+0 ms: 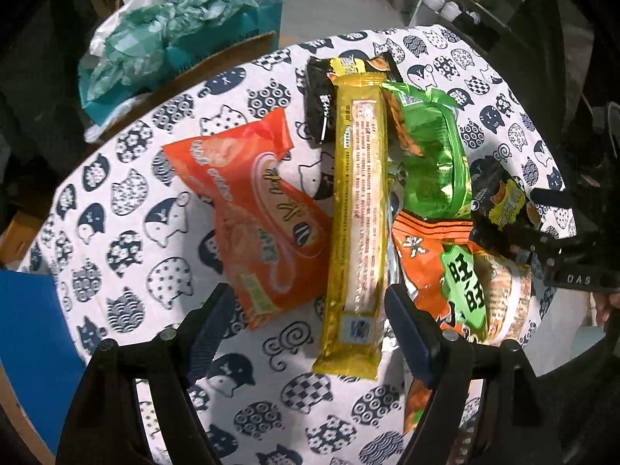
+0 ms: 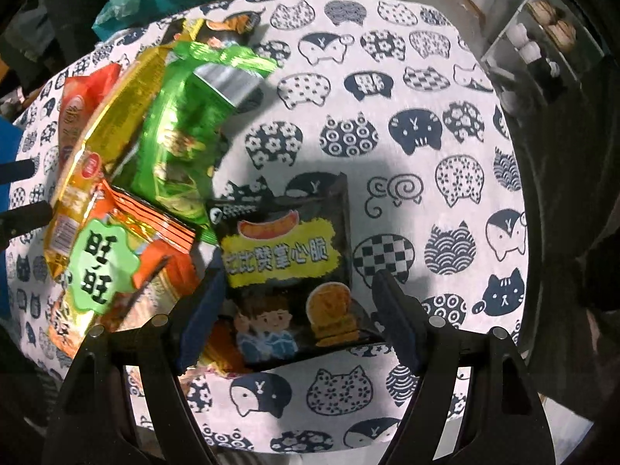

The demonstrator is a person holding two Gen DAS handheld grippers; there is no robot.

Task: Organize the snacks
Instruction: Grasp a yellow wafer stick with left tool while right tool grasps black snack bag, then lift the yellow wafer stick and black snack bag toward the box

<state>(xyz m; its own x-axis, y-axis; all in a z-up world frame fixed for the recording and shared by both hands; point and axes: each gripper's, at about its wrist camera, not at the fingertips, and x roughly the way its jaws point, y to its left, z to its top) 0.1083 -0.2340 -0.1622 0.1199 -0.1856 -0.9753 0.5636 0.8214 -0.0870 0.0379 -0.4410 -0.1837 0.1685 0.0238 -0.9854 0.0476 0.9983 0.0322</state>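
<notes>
The left gripper (image 1: 310, 329) hangs with fingers spread, a long gold snack pack (image 1: 358, 209) lying between them on the cat-print tablecloth (image 1: 128, 209). The right gripper (image 2: 298, 317), likewise spread, straddles a black snack packet (image 2: 286, 263), apparently clear of its pads.

Round table (image 1: 128, 209) noted, covered with white cloth (image 2: 387, 124) printed in dark blue cat shapes. Beyond far edge, open cardboard box (image 1: 236, 48) observed, stuffed with crumpled teal and white plastic bags (image 1: 182, 15). Grey bare floor (image 1: 329, 11) seen behind it. Open shelving unit (image 2: 542, 50) recorded at upper right, holding pale and dark shoes. Blue flat surface (image 1: 27, 333) found at table's left edge; nature undetermined. Lit from above, with hard shadow cast across cloth near centre.
</notes>
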